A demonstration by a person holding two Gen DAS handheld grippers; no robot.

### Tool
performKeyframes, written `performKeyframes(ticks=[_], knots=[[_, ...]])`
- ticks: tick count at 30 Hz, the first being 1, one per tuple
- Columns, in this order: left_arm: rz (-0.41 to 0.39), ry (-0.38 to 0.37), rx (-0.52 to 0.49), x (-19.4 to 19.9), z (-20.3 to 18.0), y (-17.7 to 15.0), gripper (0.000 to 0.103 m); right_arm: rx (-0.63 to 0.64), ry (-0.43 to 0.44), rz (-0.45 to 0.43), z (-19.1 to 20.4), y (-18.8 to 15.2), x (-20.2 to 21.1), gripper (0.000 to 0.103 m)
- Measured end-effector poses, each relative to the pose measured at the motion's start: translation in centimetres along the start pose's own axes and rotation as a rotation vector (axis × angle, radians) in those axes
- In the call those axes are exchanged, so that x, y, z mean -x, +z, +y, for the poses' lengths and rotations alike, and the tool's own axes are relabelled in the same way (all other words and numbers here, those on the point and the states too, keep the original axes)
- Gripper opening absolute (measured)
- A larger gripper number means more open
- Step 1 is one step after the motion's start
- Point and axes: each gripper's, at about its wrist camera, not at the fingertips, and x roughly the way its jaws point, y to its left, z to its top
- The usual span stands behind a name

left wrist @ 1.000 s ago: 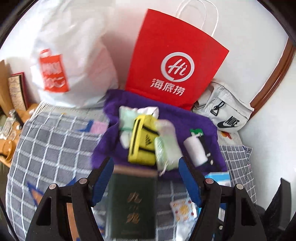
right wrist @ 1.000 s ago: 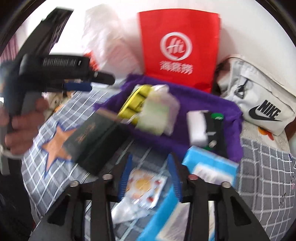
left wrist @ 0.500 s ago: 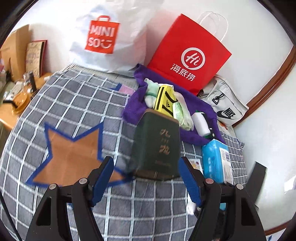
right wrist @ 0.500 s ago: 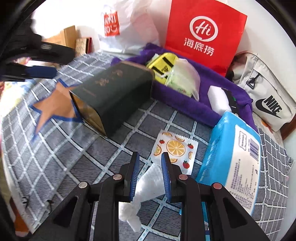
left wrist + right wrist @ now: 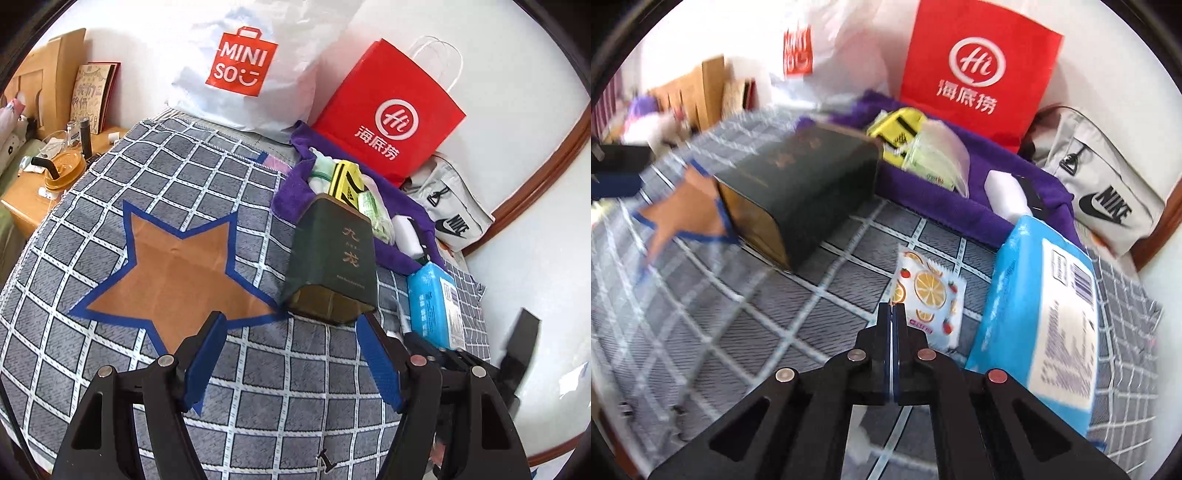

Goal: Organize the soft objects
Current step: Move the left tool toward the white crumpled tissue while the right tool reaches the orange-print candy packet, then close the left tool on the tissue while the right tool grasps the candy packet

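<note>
Our left hand-held gripper point(image 5: 291, 354) gapes empty behind the green box point(image 5: 332, 258); our right hand-held gripper point(image 5: 892, 308) is pressed closed beside the blue tissue pack point(image 5: 1041, 306).

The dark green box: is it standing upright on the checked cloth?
No, the dark green box lies on its side on the checked cloth.

On the bed cover point(image 5: 110, 206) in front of you a box point(image 5: 332, 258) lies on its side, just right of the star patch point(image 5: 173, 269). Behind the box a towel point(image 5: 291, 195) carries a pouch point(image 5: 345, 181) and packets point(image 5: 373, 210). Right of the box lie a sachet point(image 5: 927, 291) and a tissue pack point(image 5: 434, 306). Against the wall behind stand a plastic bag point(image 5: 251, 70), a paper bag point(image 5: 388, 114) and, to your right, a sling bag point(image 5: 454, 214).
</note>
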Motion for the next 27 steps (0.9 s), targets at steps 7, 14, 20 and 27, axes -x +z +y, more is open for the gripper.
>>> performKeyframes(ticks=[7,14,20,27], knots=[[0.013,-0.008,-0.004,0.4,-1.1,-1.7,0.071,-0.097,0.113,-0.068,-0.8,-1.7,5.4,0.0],[0.041,0.02,-0.036,0.4,-2.6,-3.9,0.071,-0.098,0.13,-0.086,-1.1,-4.7,9.5,0.0],[0.082,0.042,-0.086,-1.1,-4.3,-5.8,0.071,-0.054,0.091,-0.062,-1.2,-9.1,10.6,0.0],[0.144,0.034,-0.162,-4.3,-7.5,-7.4,0.07,-0.14,0.097,0.016,-3.8,-13.1,8.6,0.004]])
